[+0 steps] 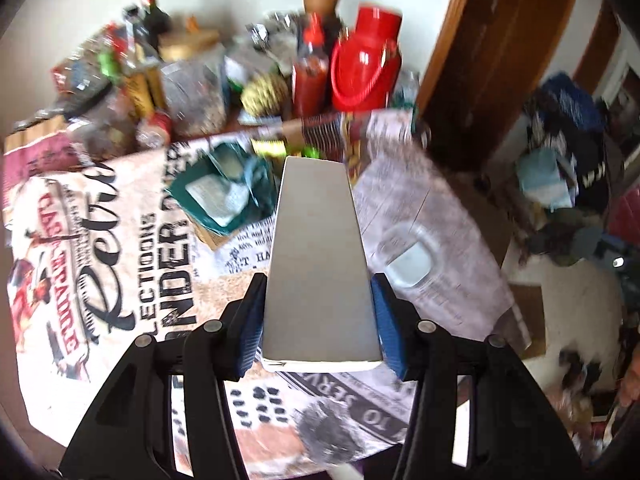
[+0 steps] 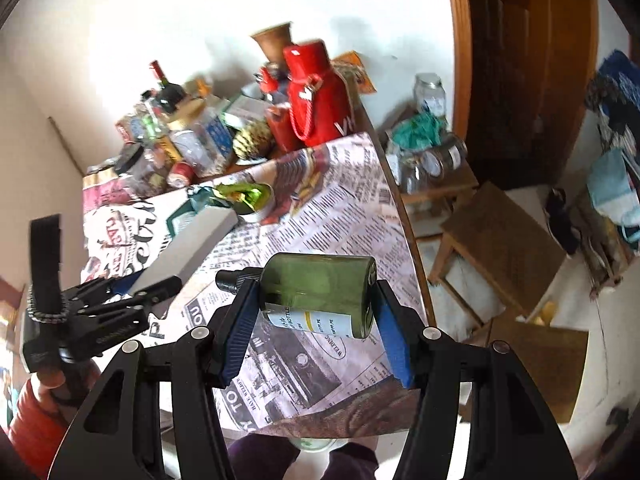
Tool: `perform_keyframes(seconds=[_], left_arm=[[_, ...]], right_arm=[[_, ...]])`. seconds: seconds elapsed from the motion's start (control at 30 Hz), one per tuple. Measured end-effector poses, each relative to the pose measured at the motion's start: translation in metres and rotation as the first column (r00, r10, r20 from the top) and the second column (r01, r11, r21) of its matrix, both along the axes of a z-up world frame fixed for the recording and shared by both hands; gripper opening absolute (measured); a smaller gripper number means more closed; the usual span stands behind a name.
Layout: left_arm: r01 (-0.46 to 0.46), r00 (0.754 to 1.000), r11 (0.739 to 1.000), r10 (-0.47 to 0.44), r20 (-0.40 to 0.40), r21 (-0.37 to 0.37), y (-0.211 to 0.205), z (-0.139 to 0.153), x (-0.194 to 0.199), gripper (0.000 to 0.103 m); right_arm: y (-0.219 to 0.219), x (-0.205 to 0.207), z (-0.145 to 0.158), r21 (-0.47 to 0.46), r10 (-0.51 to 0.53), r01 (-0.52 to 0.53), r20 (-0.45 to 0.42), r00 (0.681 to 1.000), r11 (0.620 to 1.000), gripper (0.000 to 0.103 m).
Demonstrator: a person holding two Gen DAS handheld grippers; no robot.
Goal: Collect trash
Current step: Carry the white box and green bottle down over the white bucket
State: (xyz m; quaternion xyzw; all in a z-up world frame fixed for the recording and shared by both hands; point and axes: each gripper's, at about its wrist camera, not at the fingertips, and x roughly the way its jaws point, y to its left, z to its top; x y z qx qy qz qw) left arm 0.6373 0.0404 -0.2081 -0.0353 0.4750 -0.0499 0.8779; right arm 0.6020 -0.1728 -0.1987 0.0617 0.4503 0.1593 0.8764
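Note:
My left gripper is shut on a long grey-white box, whose length points away from me over the table. The right wrist view shows the same box sticking out of the left gripper, lifted off the cloth. My right gripper is shut on a dark green bottle with a black spray top, lying sideways between the blue pads. On the table lie a small tin with crumpled green wrapper and a teal packet.
A newspaper-print cloth covers the table. Its back is crowded with a red flask, a sauce bottle, a wine bottle and jars. Right of the table stand a wooden stool, glass jars and floor clutter.

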Motion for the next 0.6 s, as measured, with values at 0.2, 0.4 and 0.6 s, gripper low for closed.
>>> perform_keyframes(seconds=[0.2, 0.4, 0.6], left_arm=[[-0.074, 0.99, 0.997, 0.075, 0.121, -0.017, -0.001, 0.054, -0.045, 0.051], [-0.105, 0.965, 0.994, 0.107, 0.24, -0.02, 0.003, 0.1, -0.088, 0.051], [-0.098, 0.939, 0.995, 0.099, 0.329, -0.019, 0.016, 0.13, -0.135, 0.051]], right_arm=[[0.002, -0.014, 0.031, 0.024, 0.055, -0.057, 0.084, 0.995, 0.998, 0.054], [0.012, -0.039, 0.059, 0.05, 0.066, -0.075, 0.162, 0.985, 0.996, 0.054], [0.029, -0.078, 0.082, 0.069, 0.041, -0.058, 0.227, 0.973, 0.996, 0.054]])
